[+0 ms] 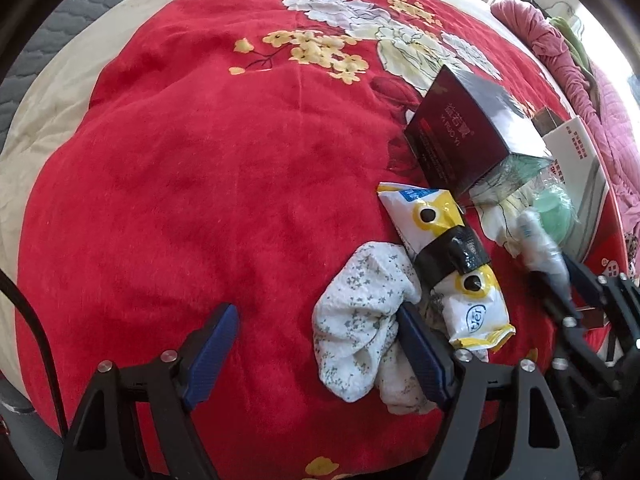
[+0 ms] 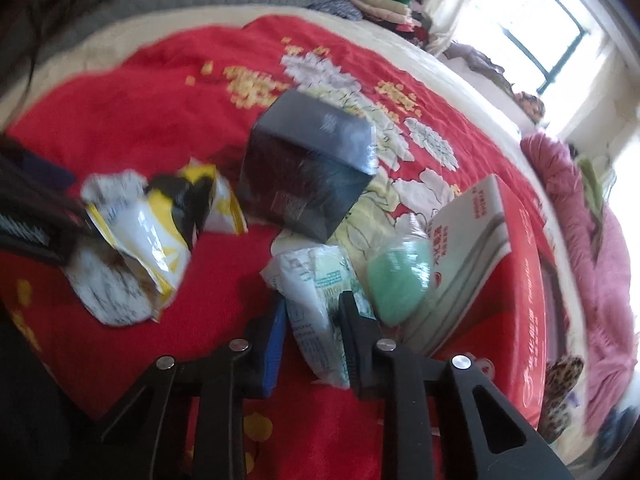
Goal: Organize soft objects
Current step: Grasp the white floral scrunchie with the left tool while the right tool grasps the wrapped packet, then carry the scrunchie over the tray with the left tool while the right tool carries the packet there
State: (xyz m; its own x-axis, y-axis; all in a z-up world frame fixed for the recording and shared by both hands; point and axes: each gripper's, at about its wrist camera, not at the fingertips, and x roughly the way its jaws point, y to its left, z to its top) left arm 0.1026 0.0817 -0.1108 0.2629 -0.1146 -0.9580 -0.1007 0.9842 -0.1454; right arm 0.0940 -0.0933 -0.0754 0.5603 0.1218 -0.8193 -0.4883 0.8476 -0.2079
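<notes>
On the red floral blanket (image 1: 180, 168) of the bed, a soft tissue pack (image 2: 316, 320) is clenched by the right hand-held gripper (image 2: 312, 312). The left hand-held gripper (image 1: 316, 316) is spread, one finger pressed against the speckled cloth (image 1: 360, 320). Pick-up is judged underway; lifting and sorting are called for next.

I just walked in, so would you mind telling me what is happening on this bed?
A person is sorting soft items on a red floral blanket with two handheld grippers. The right gripper has a white and green soft packet between its narrowed jaws. The left gripper is open beside a white patterned cloth, which lies against a yellow and white packet.
</notes>
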